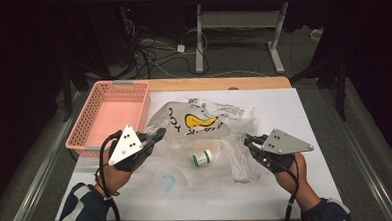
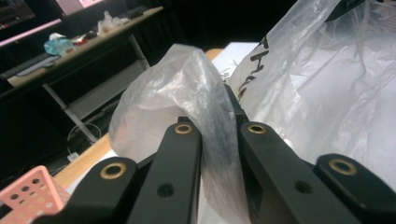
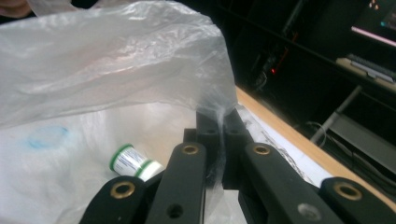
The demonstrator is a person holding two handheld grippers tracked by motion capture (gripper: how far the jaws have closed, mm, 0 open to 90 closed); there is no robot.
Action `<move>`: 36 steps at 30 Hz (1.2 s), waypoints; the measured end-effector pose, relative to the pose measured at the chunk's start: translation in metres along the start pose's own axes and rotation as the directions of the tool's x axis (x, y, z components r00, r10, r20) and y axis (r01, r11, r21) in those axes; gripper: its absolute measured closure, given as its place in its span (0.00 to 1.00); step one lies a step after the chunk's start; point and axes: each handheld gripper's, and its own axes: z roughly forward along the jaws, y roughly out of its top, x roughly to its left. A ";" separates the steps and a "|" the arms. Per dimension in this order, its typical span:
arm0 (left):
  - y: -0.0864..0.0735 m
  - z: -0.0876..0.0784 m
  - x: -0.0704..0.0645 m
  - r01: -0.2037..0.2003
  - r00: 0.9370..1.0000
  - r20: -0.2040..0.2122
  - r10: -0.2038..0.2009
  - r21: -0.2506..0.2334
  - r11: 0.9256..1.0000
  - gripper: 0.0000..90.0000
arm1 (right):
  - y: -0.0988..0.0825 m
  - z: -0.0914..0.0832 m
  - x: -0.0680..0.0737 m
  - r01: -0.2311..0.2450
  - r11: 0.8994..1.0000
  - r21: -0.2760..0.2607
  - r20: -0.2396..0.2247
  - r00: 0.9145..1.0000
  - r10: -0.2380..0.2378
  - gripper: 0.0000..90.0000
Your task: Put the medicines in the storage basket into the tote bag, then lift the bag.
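A clear plastic bag (image 1: 204, 125) with black letters and a yellow mark lies spread on the white table (image 1: 287, 186). My left gripper (image 1: 161, 135) pinches the bag's left edge (image 2: 205, 107), its jaws shut on the film. At the bag's right edge (image 3: 205, 60), my right gripper (image 1: 246, 140) is shut on the plastic too. A small white bottle with green bands (image 1: 202, 158) lies on its side under the bag's near part, between the two grippers; the right gripper view has the bottle (image 3: 133, 162) left of the jaws.
A pink perforated basket (image 1: 87, 130) sits at the table's left, close behind my left gripper. A faint blue smudge (image 1: 167, 182) marks the table near the front. Beyond the table stand a desk frame (image 1: 240, 23) and floor cables (image 1: 151, 52).
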 end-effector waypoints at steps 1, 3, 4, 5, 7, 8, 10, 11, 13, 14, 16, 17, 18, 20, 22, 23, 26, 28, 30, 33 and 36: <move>-0.002 0.003 -0.001 -0.001 1.000 0.002 0.001 0.003 1.000 0.97 | -0.002 0.002 0.000 -0.009 1.000 0.008 0.001 1.000 0.009 1.00; -0.005 0.007 -0.001 0.000 1.000 0.005 0.000 0.005 1.000 0.97 | -0.006 0.005 -0.001 -0.018 1.000 0.022 0.004 1.000 0.018 1.00; -0.006 0.009 -0.001 0.000 1.000 0.009 0.000 0.011 1.000 0.97 | -0.007 0.006 -0.002 -0.019 1.000 0.024 0.004 1.000 0.019 1.00; -0.006 0.011 0.000 0.004 1.000 0.011 -0.004 0.013 1.000 0.97 | -0.007 0.006 -0.002 -0.019 1.000 0.024 0.004 1.000 0.019 1.00; -0.007 0.015 0.001 0.004 1.000 0.012 -0.004 0.018 1.000 0.97 | -0.008 0.007 -0.004 -0.024 0.999 0.028 0.007 1.000 0.023 1.00; -0.007 0.017 0.002 0.007 1.000 0.009 -0.007 0.020 1.000 0.97 | -0.008 0.008 -0.005 -0.022 0.999 0.029 0.010 1.000 0.022 1.00; -0.008 0.023 0.006 0.019 1.000 0.003 -0.019 0.016 1.000 0.97 | -0.009 0.010 -0.010 -0.028 0.999 0.034 0.022 0.999 0.027 1.00; -0.009 0.025 0.008 0.028 1.000 0.005 -0.029 0.015 0.999 0.97 | -0.010 0.011 -0.013 -0.034 0.999 0.034 0.027 0.999 0.033 1.00; -0.009 0.031 0.012 0.050 0.999 0.007 -0.050 0.014 0.999 0.97 | -0.011 0.013 -0.018 -0.044 0.998 0.034 0.040 0.998 0.043 1.00; -0.009 0.033 0.013 0.052 0.999 0.006 -0.052 0.013 0.999 0.97 | -0.012 0.014 -0.023 -0.056 0.998 0.033 0.048 0.997 0.055 1.00; -0.008 0.040 0.016 0.058 0.998 0.002 -0.058 0.011 0.998 0.97 | -0.013 0.016 -0.029 -0.066 0.997 0.030 0.061 0.996 0.064 1.00; -0.007 0.045 0.017 0.065 0.998 0.001 -0.065 0.009 0.998 0.97 | -0.013 0.017 -0.031 -0.070 0.997 0.030 0.067 0.995 0.068 1.00; -0.006 0.049 0.018 0.071 0.997 0.004 -0.071 0.008 0.997 0.97 | -0.015 0.019 -0.039 -0.084 0.996 0.028 0.082 0.993 0.082 1.00; -0.005 0.057 0.018 0.065 0.998 -0.008 -0.065 0.010 0.998 0.97 | -0.016 0.021 -0.045 -0.094 0.995 0.027 0.093 0.991 0.091 1.00; -0.003 0.066 0.020 0.068 0.998 -0.011 -0.068 0.011 0.998 0.97 | -0.017 0.023 -0.052 -0.105 0.994 0.029 0.106 0.989 0.101 1.00; -0.001 0.075 0.022 0.072 0.997 -0.018 -0.071 0.015 0.997 0.97 | -0.017 0.024 -0.055 -0.113 0.993 0.028 0.115 0.987 0.109 1.00; 0.002 0.081 0.027 0.078 0.997 -0.026 -0.077 0.014 0.997 0.97 | -0.017 0.028 -0.064 -0.135 0.991 0.024 0.133 0.982 0.131 1.00; 0.005 0.087 0.033 0.095 0.995 -0.033 -0.095 0.008 0.995 0.97 | -0.017 0.031 -0.070 -0.146 0.989 0.027 0.145 0.979 0.141 1.00; 0.008 0.093 0.038 0.102 0.994 -0.043 -0.101 0.009 0.995 0.97 | -0.016 0.035 -0.075 -0.163 0.986 0.029 0.162 0.974 0.156 1.00; 0.013 0.099 0.048 0.130 0.990 -0.058 -0.130 -0.005 0.992 0.97 | -0.014 0.038 -0.082 -0.186 0.982 0.017 0.175 0.968 0.180 1.00; 0.019 0.101 0.055 0.153 0.986 -0.060 -0.155 -0.027 0.988 0.97 | -0.009 0.039 -0.091 -0.243 0.970 -0.008 0.160 0.957 0.241 1.00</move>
